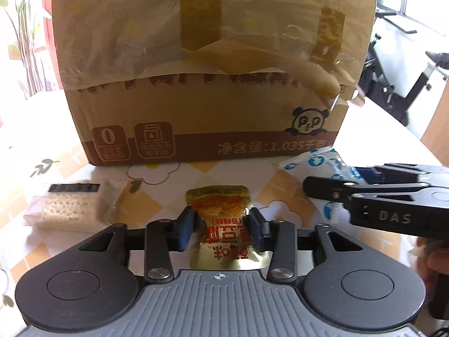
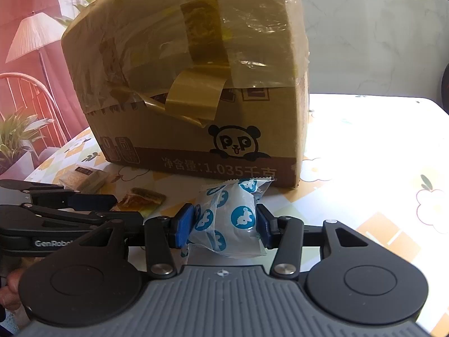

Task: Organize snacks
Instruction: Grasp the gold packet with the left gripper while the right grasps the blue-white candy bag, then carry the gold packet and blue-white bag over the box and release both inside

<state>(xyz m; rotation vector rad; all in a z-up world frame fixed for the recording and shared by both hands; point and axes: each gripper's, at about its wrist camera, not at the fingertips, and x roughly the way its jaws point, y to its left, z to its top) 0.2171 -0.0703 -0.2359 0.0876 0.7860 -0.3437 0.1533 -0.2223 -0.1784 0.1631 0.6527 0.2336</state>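
My left gripper (image 1: pixel 221 224) is shut on a gold snack pouch (image 1: pixel 221 210) with red print, low over the table. My right gripper (image 2: pixel 224 221) is shut on a white packet with blue round logos (image 2: pixel 230 213). That packet (image 1: pixel 314 163) and the right gripper (image 1: pixel 378 199) also show at the right of the left wrist view. The gold pouch (image 2: pixel 143 200) and the left gripper (image 2: pixel 70 202) show at the left of the right wrist view. A taped cardboard box (image 1: pixel 213 64) with a panda logo stands just behind both; it also fills the right wrist view (image 2: pixel 190 70).
A clear pack of crackers (image 1: pixel 70 207) lies left of the pouch, also seen in the right wrist view (image 2: pixel 87 178). The tablecloth (image 2: pixel 364 168) has a flower and diamond pattern. A chair (image 2: pixel 25 95), a lamp and plants stand beyond the table's left edge.
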